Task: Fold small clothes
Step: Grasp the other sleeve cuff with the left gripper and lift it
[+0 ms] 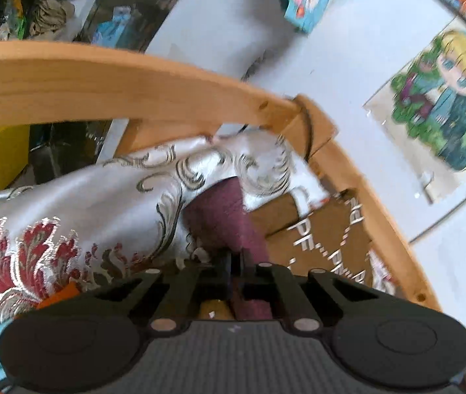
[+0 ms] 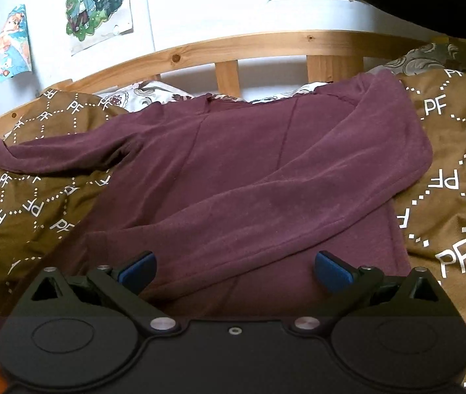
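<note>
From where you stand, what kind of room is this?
Most likely a bedroom: a wooden bed frame, a brown patterned bedspread holding a maroon sweater, and cartoon posters on the wall.

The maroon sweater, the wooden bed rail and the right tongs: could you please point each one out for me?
maroon sweater (image 2: 249,164): right wrist view, middle of its body.
wooden bed rail (image 2: 265,46): right wrist view, top bar by the wall.
right tongs (image 2: 236,269): right wrist view, midway between the blue tips.
</note>
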`<state>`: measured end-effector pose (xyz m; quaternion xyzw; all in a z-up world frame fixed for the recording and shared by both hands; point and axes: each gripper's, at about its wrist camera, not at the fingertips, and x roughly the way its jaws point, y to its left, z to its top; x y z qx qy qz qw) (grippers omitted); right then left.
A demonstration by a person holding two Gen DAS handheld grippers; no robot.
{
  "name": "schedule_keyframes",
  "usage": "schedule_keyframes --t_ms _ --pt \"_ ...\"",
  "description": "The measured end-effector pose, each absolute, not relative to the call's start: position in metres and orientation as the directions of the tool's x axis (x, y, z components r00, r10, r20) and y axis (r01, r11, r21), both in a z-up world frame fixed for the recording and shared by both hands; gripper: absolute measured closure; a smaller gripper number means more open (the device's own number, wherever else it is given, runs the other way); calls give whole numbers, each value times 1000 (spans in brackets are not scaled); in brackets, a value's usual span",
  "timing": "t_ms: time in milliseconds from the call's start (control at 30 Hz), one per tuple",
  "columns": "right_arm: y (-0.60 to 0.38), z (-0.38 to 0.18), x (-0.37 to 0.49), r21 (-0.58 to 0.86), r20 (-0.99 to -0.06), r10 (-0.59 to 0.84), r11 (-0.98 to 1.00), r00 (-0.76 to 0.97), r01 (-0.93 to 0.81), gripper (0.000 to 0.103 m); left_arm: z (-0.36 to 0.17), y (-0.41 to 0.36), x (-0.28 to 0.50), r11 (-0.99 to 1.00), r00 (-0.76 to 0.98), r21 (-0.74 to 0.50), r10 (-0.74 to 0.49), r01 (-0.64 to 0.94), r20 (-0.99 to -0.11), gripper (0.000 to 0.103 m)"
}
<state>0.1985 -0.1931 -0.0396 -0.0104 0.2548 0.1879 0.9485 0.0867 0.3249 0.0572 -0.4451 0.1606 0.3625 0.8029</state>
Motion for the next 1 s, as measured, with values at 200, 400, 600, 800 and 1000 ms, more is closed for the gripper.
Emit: schedule_keyframes --t_ms 200,400,600,800,1000 --pt "-197 -36 201 100 -485 354 931 799 -352 1 56 299 62 334 676 -600 500 -727 -542 100" --pt "-197 -35 200 108 -489 355 931 797 -349 1 54 286 53 322 664 -599 528 -734 -530 100" --pt "-198 -32 200 107 -476 353 933 806 -345 1 88 264 79 519 729 -516 542 -682 -418 100" --pt "-200 -26 198 103 -451 345 936 824 -335 1 139 223 120 763 884 -447 407 -468 -231 100" --pt "-210 -9 190 50 -320 293 955 901 -293 1 162 168 167 903 980 -396 111 -168 -163 100"
